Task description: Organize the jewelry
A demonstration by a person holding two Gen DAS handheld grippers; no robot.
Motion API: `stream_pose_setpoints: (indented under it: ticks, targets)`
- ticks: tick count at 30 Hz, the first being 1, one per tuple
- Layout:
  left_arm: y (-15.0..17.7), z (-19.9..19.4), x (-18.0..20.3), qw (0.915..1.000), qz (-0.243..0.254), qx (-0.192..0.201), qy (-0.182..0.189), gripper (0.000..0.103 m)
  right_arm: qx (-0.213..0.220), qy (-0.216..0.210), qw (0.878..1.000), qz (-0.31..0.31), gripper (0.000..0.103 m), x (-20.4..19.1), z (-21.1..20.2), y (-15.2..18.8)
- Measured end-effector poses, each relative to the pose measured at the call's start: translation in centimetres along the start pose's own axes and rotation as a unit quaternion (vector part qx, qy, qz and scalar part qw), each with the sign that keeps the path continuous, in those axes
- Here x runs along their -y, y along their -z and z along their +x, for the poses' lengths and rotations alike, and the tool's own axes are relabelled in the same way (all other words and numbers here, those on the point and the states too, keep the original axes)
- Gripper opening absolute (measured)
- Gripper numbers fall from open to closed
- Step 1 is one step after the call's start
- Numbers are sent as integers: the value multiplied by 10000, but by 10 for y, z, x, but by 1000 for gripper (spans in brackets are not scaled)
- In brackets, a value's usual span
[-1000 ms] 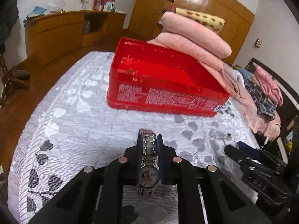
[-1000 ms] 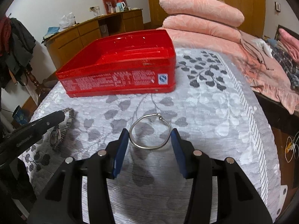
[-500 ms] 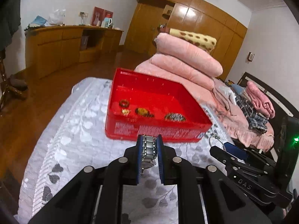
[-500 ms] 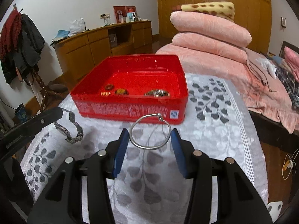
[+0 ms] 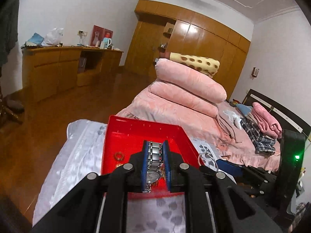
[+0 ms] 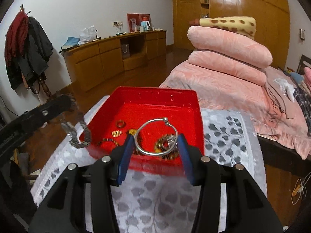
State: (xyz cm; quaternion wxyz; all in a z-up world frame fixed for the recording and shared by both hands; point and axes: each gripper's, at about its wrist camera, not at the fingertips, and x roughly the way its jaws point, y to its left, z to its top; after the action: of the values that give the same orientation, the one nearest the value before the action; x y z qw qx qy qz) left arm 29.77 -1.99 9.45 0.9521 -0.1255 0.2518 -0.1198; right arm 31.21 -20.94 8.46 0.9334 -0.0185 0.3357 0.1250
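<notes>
Over the last second both grippers have risen from the heart-patterned bedspread and moved forward over the red tin box, which stands at the bedspread's far edge. A second ago the silver wristwatch and the silver bangle were down at cloth level; now both hang in the air at the box's near wall. That suggests both pickups are done and only the drop into the box is left.

The left gripper has its blue pads pressed against the wristwatch, whose metal band sticks out ahead of the fingers; in the right wrist view the watch dangles just outside the box's left wall. The right gripper pinches the bangle across its width, the ring standing up between the pads above the near edge of the box.

Counted: two pieces are in hand, one watch and one bangle. On the box floor lie one brown ring, one small gold piece, one amber piece partly behind the pad, one dark beaded strand, and a blurred bracelet cluster whose number I cannot tell.
</notes>
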Motion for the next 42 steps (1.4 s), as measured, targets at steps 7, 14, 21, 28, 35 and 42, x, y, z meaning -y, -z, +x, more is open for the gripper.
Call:
stream_pose_setpoints:
  ticks: [7,14,21,28,35,42]
  targets:
    - [-5,59,-15,9993,-53,-344,-164,15,-314,-36,9994,105,45,10,51,-20]
    - [10,99,-30,9954,-67,-874,-394,15,-636,34,9975,302,58,27,95,-16]
    - [12,97,-28,9950,178,-755,-626,26,-565,100,9979,287,59,30,95,-13]
    - [10,76,-26,9954,283,-616,-683,45,-419,211,9986,235,73,30,73,-12]
    - [17,39,-28,9965,287,-409,-676,69,-233,264,9988,352,89,33,38,1]
    - [33,1,-26,9967,438,-141,-671,86,-22,252,9987,432,94,29,4,22]
